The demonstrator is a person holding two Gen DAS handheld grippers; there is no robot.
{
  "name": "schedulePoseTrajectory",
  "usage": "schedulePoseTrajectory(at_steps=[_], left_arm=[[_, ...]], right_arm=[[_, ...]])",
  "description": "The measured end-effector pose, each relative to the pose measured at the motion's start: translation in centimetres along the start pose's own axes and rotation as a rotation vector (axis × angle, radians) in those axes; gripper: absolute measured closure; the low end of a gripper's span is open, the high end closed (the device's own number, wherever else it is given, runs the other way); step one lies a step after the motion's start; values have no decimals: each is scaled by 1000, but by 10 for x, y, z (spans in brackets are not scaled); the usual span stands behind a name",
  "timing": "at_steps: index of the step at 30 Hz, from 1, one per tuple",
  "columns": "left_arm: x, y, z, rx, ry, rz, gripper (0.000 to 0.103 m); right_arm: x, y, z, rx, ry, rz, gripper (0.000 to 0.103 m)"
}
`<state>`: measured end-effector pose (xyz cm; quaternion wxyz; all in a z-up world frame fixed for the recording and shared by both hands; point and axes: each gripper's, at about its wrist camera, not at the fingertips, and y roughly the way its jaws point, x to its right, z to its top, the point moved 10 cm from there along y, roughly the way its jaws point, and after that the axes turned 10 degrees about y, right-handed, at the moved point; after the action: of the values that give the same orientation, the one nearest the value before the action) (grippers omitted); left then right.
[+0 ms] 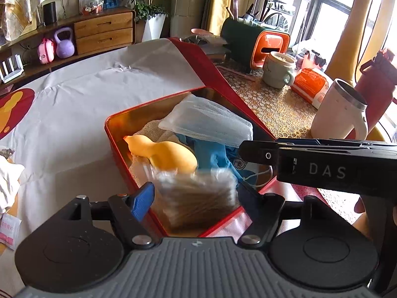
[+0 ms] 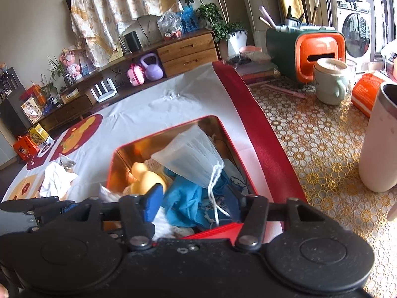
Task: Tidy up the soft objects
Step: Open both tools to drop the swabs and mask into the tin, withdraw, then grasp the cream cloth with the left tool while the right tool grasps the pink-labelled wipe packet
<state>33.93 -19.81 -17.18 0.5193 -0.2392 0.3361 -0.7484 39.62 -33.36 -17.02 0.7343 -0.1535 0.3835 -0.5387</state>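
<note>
A: Where is the clear plastic packet of brown sticks [image 1: 196, 198]?

B: Blurred, between the fingers of the left gripper [image 1: 196, 196], over the near end of the red rectangular metal tin [image 1: 116, 146]. Whether the pads press on it I cannot tell; the jaws stand fairly wide.

A: And the right gripper [image 2: 196, 203]?

B: Its jaws are apart and grip nothing. It hangs over the tin's near edge, above a crumpled blue cloth [image 2: 188, 203] that lies lower in the tin, free of the pads. In the left view its black body reaches in from the right.

A: What else lies inside?

B: A pale blue pleated face mask [image 2: 191, 159] with white ear loops towards the far right corner, resting on the blue cloth, and a yellow rubber duck [image 1: 161, 154] on the left, on a beige gauze cloth [image 1: 151, 131].

A: And the tin itself?

B: On a white sheet [image 1: 86, 94] spread on the table.
</note>
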Motion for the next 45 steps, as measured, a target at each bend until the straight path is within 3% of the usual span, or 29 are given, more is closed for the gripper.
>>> schedulePoseTrajectory(at_steps=[22,25,28,45], left_arm=[[-47,-96,-12,128,-54,27,29],[-58,-110,-17,145,-60,36,28],[-69,-124,-22,156,-77,42,20],[-156,-191,-65,189,-180,119,16]], right_arm=[[-52,-58,-9,39,-82,28,22],[-65,-65,-14,36,-106,45,20],[-80,-69,-19,35,-132,56,16],[-176,-77,-55,22,-256,163,2]])
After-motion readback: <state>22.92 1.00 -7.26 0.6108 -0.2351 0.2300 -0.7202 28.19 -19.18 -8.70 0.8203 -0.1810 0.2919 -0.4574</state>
